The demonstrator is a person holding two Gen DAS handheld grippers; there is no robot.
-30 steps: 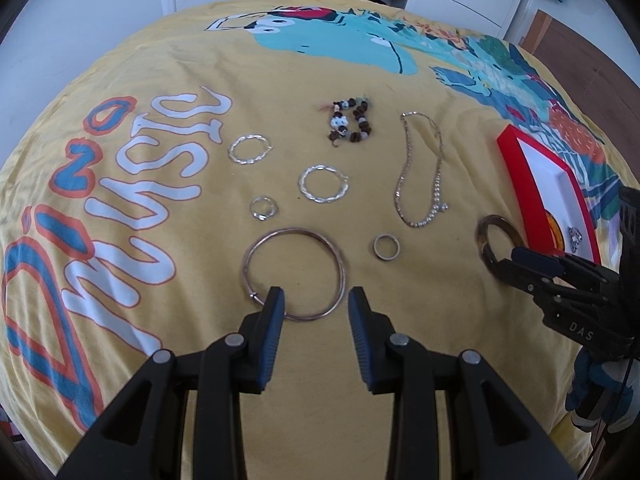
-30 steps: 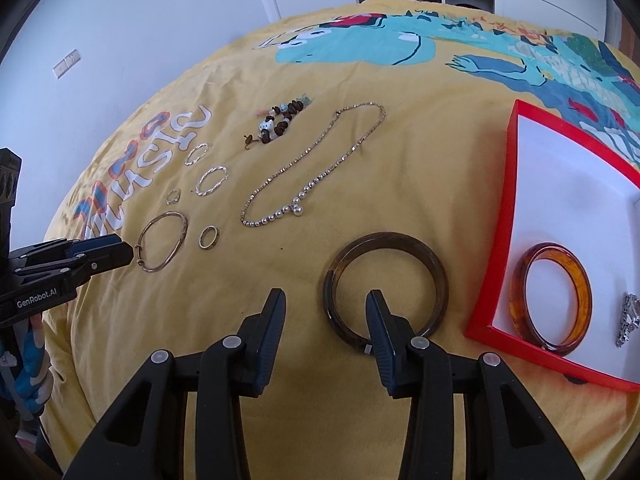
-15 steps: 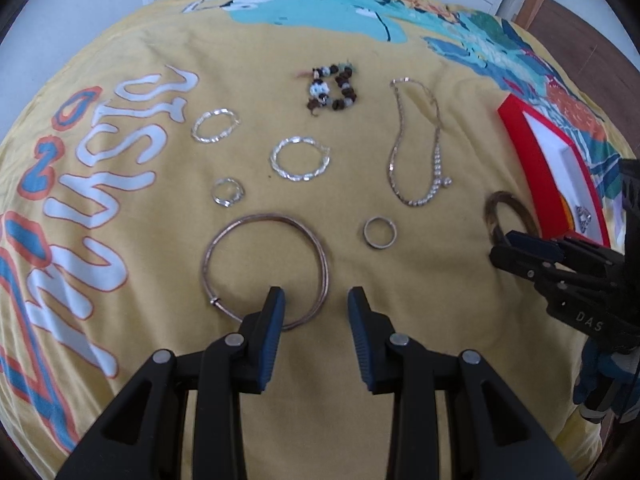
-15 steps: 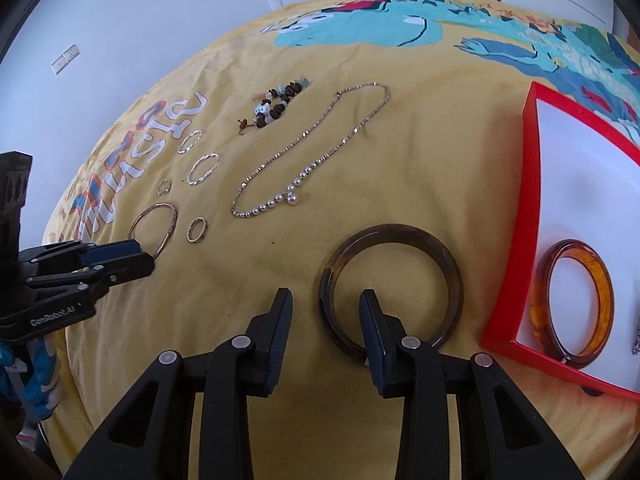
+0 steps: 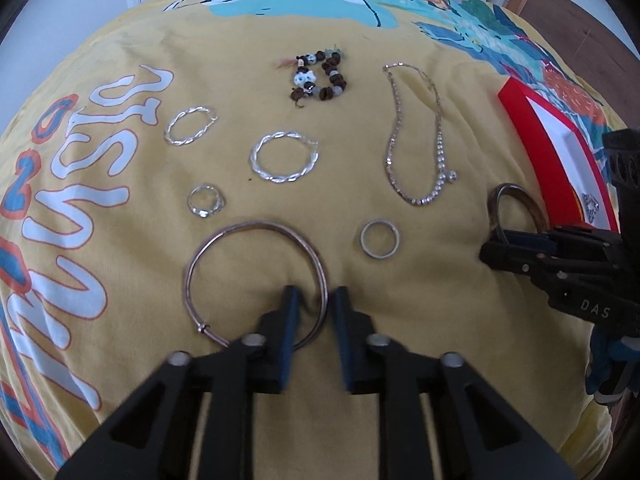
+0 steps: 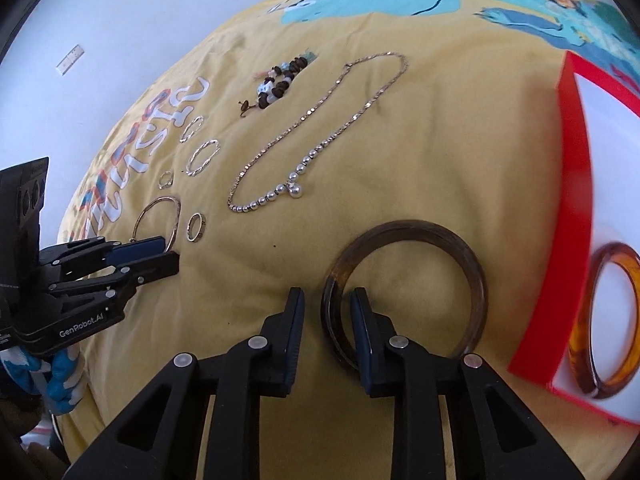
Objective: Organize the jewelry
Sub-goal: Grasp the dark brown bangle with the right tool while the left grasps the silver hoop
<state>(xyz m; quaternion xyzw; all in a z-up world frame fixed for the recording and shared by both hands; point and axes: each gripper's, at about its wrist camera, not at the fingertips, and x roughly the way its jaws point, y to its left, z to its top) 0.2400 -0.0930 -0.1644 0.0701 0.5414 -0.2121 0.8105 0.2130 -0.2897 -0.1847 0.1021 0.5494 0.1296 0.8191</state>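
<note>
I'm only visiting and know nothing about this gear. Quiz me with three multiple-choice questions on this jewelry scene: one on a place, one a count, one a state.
1. Where is the amber bangle?
A) on the yellow cover
B) in the red tray
C) hanging from a gripper

2. How many twisted silver hoops lie on the bedspread?
A) one
B) two
C) four

3. The dark brown bangle is:
A) lying flat on the bedspread
B) lifted in the air
C) inside the tray

Answers: B, it rests on the tray's white floor. B, two show, side by side. A, it lies flat, its rim between the closing jaws of the right gripper.
</note>
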